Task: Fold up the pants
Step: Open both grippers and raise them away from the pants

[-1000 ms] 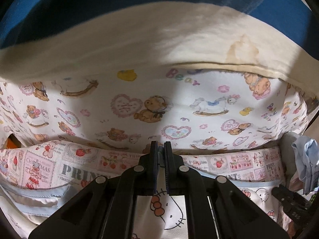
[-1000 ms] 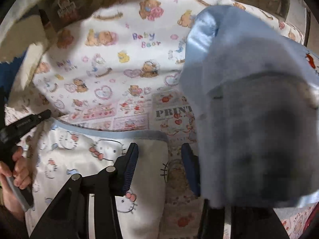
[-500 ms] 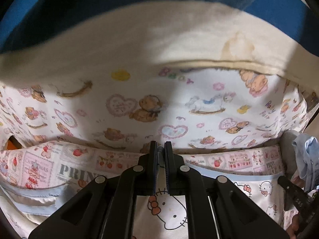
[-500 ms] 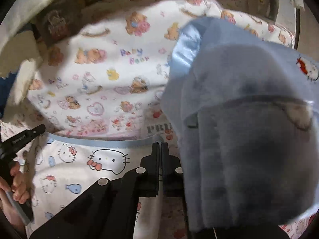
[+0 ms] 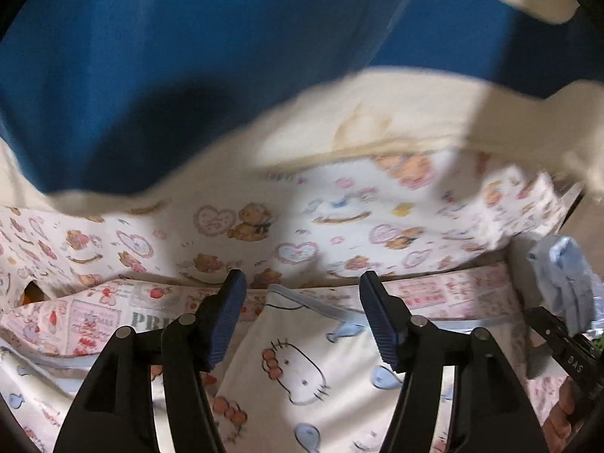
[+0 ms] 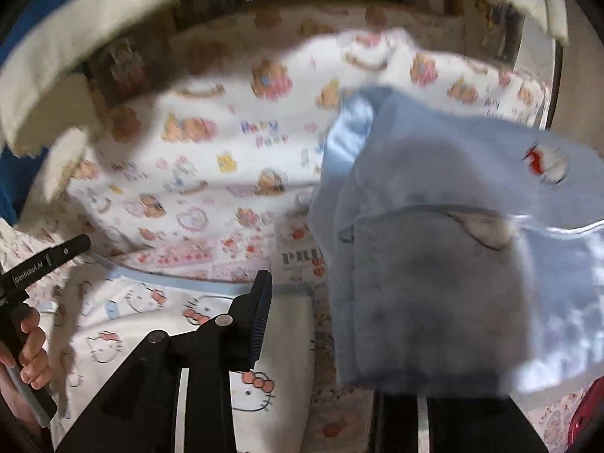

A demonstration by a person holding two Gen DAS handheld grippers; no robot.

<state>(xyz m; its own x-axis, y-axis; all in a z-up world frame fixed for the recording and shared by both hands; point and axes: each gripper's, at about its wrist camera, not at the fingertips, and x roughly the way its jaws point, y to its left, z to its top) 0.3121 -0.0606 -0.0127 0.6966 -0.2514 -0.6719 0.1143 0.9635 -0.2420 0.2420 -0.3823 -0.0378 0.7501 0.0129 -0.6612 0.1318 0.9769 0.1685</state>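
Both tools had let go since half a second earlier, when each was clamped on the blue-trimmed edge of the pants. Now the left tool stood spread wide above that edge, fingers clear of the cloth, and the right tool also looked released, though a pale blue plush cloth draped over it hid its far finger. The pants, thin white cotton printed with cats and whales, lay flat on the patterned bedding, just in front of both tools. They looked light, limp and prone to wrinkle; I judged the stitched blue hem the firmest place to pinch, as bare fabric would bunch. Beyond the bedding lay a cream blanket and blue cloth.
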